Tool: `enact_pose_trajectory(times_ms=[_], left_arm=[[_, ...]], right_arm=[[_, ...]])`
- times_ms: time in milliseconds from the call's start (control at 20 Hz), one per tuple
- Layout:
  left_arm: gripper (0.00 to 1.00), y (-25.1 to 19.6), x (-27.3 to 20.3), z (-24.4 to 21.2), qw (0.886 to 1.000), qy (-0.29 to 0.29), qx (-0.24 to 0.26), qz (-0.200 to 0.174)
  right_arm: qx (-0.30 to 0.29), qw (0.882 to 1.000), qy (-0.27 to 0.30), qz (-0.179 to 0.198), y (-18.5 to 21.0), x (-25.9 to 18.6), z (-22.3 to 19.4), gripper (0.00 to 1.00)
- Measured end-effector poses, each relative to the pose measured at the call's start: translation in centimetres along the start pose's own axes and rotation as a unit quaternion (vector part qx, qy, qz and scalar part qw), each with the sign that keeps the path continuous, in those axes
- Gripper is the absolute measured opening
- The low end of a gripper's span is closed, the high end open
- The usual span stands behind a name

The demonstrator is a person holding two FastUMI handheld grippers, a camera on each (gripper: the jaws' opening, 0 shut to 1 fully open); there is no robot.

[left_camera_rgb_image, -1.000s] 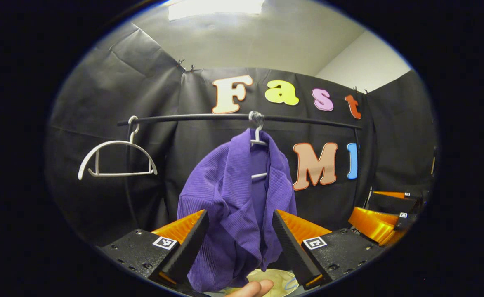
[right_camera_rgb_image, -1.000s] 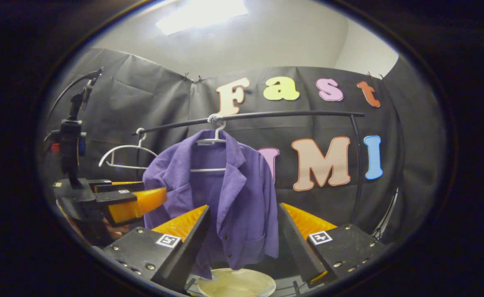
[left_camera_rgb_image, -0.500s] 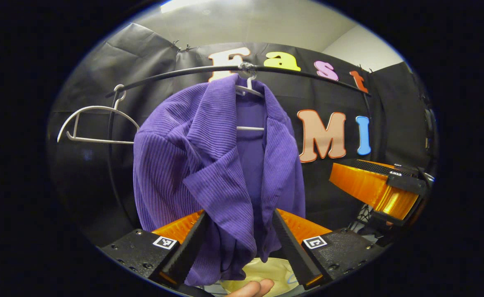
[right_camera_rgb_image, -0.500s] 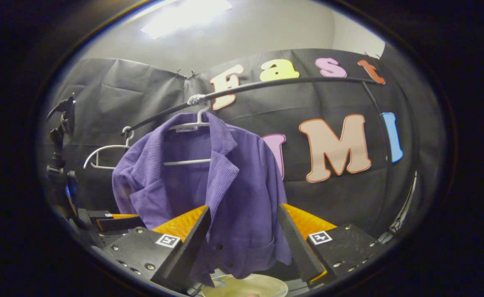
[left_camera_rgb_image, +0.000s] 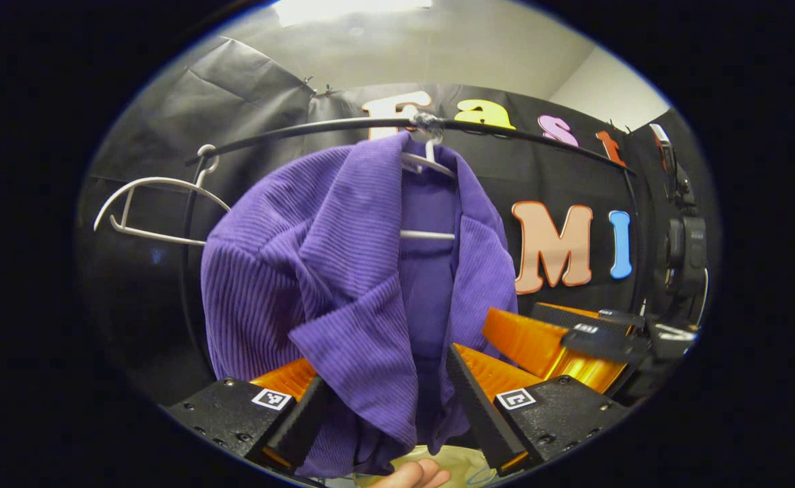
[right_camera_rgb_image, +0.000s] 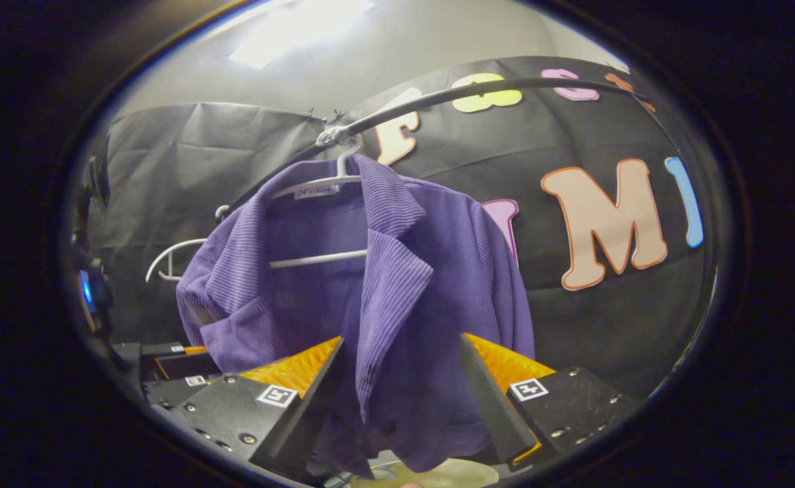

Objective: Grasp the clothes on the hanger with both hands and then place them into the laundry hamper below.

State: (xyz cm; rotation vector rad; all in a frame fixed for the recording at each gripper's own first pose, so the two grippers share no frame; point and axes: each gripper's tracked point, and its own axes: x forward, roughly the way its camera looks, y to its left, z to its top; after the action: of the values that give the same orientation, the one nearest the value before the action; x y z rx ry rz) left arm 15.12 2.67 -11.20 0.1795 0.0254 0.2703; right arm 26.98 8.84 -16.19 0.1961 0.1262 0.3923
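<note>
Reaching up at the purple jacket (left_camera_rgb_image: pixel 343 285), I have both tools spread wide with cloth hanging between the fingers and nothing pinched yet. My left gripper (left_camera_rgb_image: pixel 383 413) brackets the lapel on one side of the opening; my right gripper (right_camera_rgb_image: pixel 397 400) brackets the other front panel, low by the buttons. The jacket hangs on a white hanger (right_camera_rgb_image: pixel 316 186) hooked over the black rail (left_camera_rgb_image: pixel 302 132), with 1 bare hanger (left_camera_rgb_image: pixel 156 210) further along that rail. Below the jacket's hem I can make out a pale rim, probably the hamper (right_camera_rgb_image: pixel 465 471). To do this well, I judge I should push both tools a little deeper so each pair of fingers bites a thick fold, close the 2 together, then lift the shoulders up off the hanger's arms rather than tugging straight down, or the hanger may swing or come off the rail.
</note>
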Motion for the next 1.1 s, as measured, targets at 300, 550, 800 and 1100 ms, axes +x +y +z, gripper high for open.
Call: enact_pose_trajectory(times_ms=[300, 550, 800, 1100], left_arm=[[0.87, 1.8, 2.0, -0.4, 0.999, 0.003, -0.049, -0.011], [0.64, 1.9, 3.7, 0.1, 0.998, 0.018, -0.055, -0.019], [0.05, 1.1, 3.4, -0.7, 0.997, 0.059, 0.006, -0.043], [0.05, 1.4, -1.7, 1.5, 0.993, 0.049, 0.010, -0.104]], right_arm=[[-0.020, 1.000, -0.007, 0.015, 1.8, 3.3, 0.2, 0.98], [-0.039, 0.999, -0.001, -0.008, 1.4, 6.9, 0.6, 0.98], [-0.075, 0.997, 0.021, -0.006, 1.1, 8.0, 1.5, 0.00], [-0.026, 0.999, 0.011, -0.022, -0.4, 4.2, 2.9, 0.03]])
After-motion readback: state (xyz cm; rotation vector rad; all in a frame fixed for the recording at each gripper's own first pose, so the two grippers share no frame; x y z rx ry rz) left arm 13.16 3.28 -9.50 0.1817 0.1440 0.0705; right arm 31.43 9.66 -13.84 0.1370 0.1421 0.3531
